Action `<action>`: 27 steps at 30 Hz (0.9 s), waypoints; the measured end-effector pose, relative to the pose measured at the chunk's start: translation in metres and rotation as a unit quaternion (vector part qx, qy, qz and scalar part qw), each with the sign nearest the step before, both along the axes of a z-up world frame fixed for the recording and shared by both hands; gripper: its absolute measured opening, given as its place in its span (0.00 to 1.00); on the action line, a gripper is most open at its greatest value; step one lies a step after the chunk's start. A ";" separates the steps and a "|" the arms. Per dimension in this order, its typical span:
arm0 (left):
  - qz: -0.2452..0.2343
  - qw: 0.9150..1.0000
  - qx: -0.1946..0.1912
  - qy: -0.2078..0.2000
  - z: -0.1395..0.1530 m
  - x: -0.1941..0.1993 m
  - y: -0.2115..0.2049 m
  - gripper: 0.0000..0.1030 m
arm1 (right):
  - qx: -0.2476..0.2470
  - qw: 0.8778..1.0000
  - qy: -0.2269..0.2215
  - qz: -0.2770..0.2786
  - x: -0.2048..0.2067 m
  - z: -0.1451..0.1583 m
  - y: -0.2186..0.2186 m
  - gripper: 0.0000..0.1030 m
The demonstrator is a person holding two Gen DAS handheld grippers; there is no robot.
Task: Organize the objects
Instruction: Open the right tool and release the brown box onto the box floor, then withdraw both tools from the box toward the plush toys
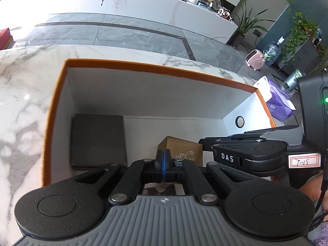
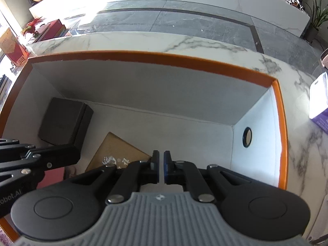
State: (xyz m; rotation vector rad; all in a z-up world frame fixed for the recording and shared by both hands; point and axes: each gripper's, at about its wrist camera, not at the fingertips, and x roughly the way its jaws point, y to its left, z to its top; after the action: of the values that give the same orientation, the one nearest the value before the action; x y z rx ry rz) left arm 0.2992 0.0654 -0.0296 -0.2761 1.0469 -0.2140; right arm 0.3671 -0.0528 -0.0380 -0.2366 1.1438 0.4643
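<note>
An orange-rimmed box (image 1: 143,66) (image 2: 164,58) with white inner walls stands on the marble table. On its floor lie a flat black box (image 1: 98,139) (image 2: 63,121) at the left and a brown cardboard box (image 1: 182,149) (image 2: 116,153) with pale print near the middle. My left gripper (image 1: 163,160) (image 2: 76,152) hangs inside, shut, blue pads touching, in front of the brown box. My right gripper (image 2: 161,161) (image 1: 204,143) is beside it on the right, shut to a thin slit with nothing between its fingers. A reddish flat thing (image 2: 54,176) lies partly hidden under the left gripper.
A round black-ringed hole (image 1: 239,121) (image 2: 247,137) sits in the box's right wall. A purple and white bag (image 1: 280,102) (image 2: 319,98) stands to the right of the box. Beyond the table's far edge is grey tiled floor with a pink heater (image 1: 255,59).
</note>
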 end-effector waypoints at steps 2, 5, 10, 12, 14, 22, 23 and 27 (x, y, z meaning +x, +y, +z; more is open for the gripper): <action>0.004 1.000 0.003 -0.001 0.002 -0.002 0.004 0.00 | 0.002 1.000 -0.001 0.014 0.000 0.000 0.007 0.04; 0.008 1.000 0.006 -0.002 0.003 -0.004 0.008 0.00 | 0.022 0.999 0.023 0.024 0.000 -0.004 0.013 0.03; 0.010 1.000 0.011 0.000 0.003 -0.007 0.012 0.00 | 0.032 0.998 0.042 0.022 -0.004 -0.009 0.021 0.03; 0.013 1.000 0.010 0.001 0.003 -0.007 0.013 0.00 | 0.043 0.997 0.061 0.017 -0.008 -0.011 0.024 0.03; 0.015 1.000 0.009 0.000 0.004 -0.008 0.016 0.00 | 0.048 0.996 0.070 0.010 -0.011 -0.011 0.025 0.03; 0.004 1.000 0.003 -0.011 0.013 -0.019 0.013 0.00 | 0.036 0.998 0.045 0.006 -0.020 -0.003 0.026 0.05; 0.001 1.000 0.003 -0.014 0.016 -0.022 0.010 0.00 | 0.037 0.999 0.039 0.007 -0.024 0.001 0.024 0.05; -0.012 0.999 0.012 -0.028 0.027 -0.035 0.000 0.00 | 0.046 0.999 0.008 0.012 -0.040 0.021 0.013 0.05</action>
State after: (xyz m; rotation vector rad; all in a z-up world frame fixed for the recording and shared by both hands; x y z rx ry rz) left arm 0.2640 0.0656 -0.0026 -0.2340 0.9964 -0.2303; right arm 0.3268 -0.0395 -0.0174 -0.1670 1.1342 0.5384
